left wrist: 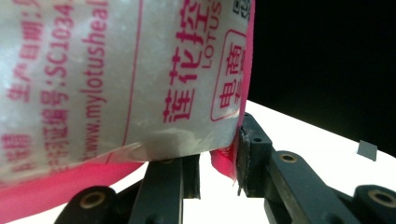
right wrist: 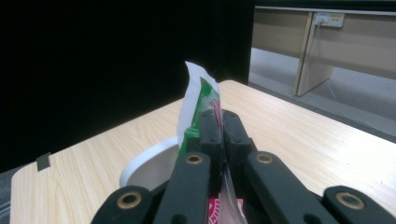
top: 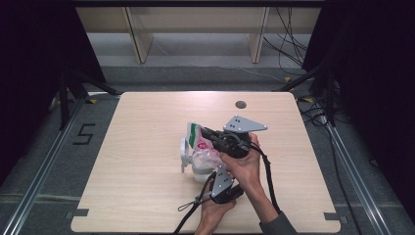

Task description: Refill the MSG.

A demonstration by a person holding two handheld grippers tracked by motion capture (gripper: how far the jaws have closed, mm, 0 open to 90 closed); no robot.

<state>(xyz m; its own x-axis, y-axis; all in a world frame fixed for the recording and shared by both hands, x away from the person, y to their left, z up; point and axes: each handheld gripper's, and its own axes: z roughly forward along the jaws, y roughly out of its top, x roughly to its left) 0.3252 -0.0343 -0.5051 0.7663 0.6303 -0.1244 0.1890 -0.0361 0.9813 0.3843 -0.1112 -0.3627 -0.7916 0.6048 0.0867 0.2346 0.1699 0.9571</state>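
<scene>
At lower centre of the high view, both grippers are black, the right gripper (top: pixel 211 135) topped by a grey three-cornered plate dotted with screws. A black cable trails from the left gripper (top: pixel 210 172). Brass-coloured pivot pins stud the linkages; a grey sleeve cuff shows at the bottom edge.

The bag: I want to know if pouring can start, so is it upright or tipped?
Tipped. In the high view the bag leans over the white jug, its top pinched in the right gripper.

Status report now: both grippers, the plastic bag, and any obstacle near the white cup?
Right gripper shut on bag top. Left gripper clamps bag's lower pink edge. Bag held over white cup. Nothing in the way on table.
</scene>
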